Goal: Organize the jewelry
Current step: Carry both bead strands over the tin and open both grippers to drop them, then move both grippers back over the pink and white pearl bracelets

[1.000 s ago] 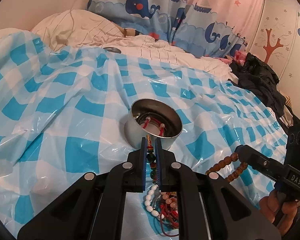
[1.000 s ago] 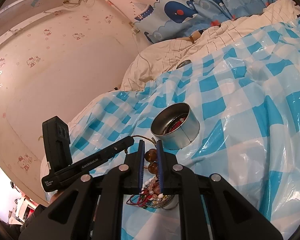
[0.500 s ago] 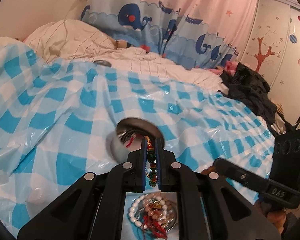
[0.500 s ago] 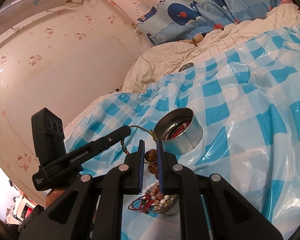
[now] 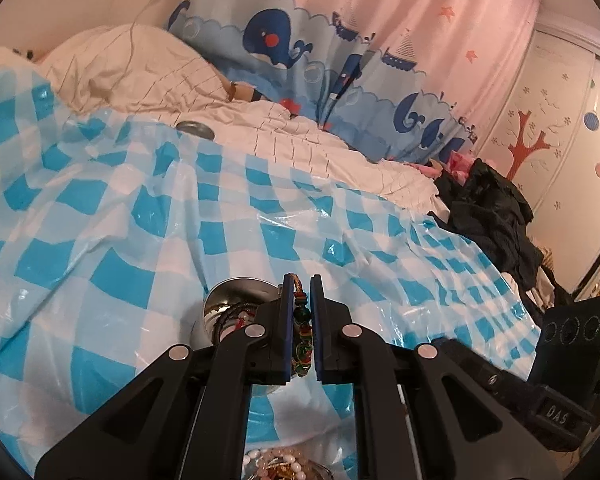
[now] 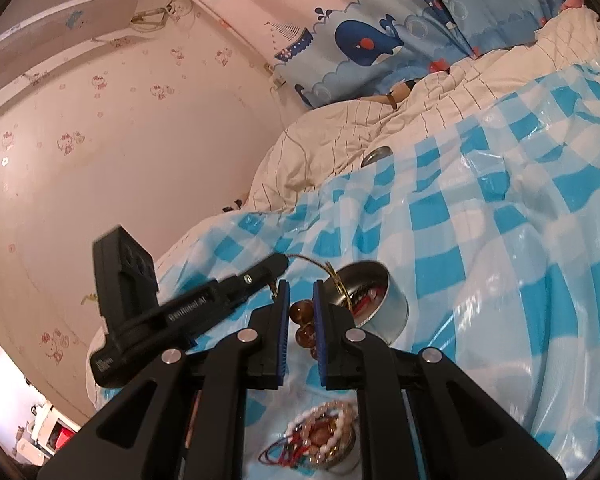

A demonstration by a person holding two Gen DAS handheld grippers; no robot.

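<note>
Steel tin [image 6: 384, 304] beside both grippers: left gripper [image 5: 301, 304] clamps a braided bracelet [image 5: 301, 336], right gripper [image 6: 301, 312] amber beads [image 6: 302, 320].

**Bed under a checked plastic sheet**

A bed with a rumpled cream pinstriped quilt [image 5: 148, 76] carries a glossy blue-and-white checked plastic sheet [image 5: 100, 216]. On the sheet stands a round open steel tin [image 6: 384, 304]; a shallow metal dish heaped with beaded bracelets [image 6: 324, 440] sits nearer. A small round metal lid [image 5: 196, 130] lies at the sheet's far edge.
</note>
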